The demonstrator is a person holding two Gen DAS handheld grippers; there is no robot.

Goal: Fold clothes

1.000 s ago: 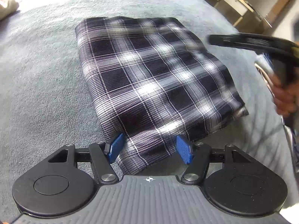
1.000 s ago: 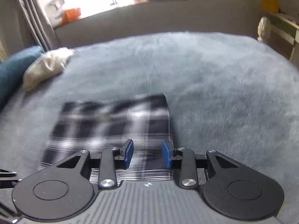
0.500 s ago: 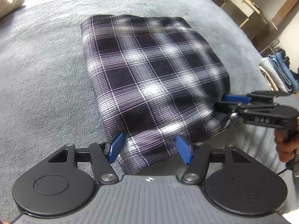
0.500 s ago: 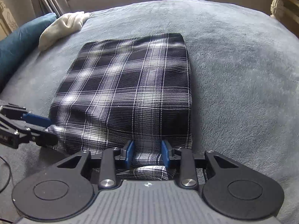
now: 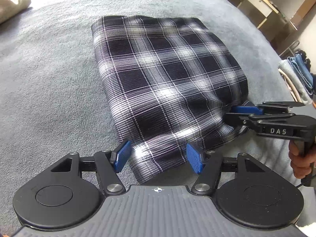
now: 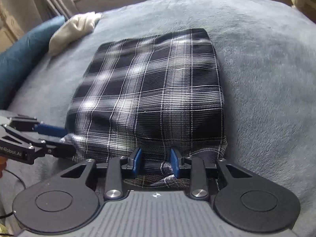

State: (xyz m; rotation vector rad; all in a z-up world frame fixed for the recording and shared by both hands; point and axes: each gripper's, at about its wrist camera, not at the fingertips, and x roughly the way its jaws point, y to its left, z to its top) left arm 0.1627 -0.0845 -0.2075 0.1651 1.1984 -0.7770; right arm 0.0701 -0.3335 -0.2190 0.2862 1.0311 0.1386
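Note:
A folded black-and-white plaid garment (image 5: 167, 83) (image 6: 154, 90) lies on a grey fleece blanket (image 5: 49, 79). My left gripper (image 5: 158, 159) stands open low over one near corner, the cloth lying between its wide-set pads. From the right wrist view the left gripper (image 6: 63, 141) straddles that corner at the left. My right gripper (image 6: 156, 163) sits at the other near corner with its jaws narrow but open, a loose bunch of the hem between the pads. The left wrist view has the right gripper (image 5: 235, 115) at the right, one finger above the cloth's edge and one below.
A cream cloth (image 6: 75, 27) and a blue pillow (image 6: 19, 59) lie at the blanket's far left. A stack of folded clothes (image 5: 296, 75) and wooden furniture (image 5: 266, 4) stand off the bed's right side. A hand (image 5: 300, 162) holds the right gripper's handle.
My right gripper came down and forward to the garment's near edge, and the hem now sits between its pads. The left gripper has stayed at its corner.

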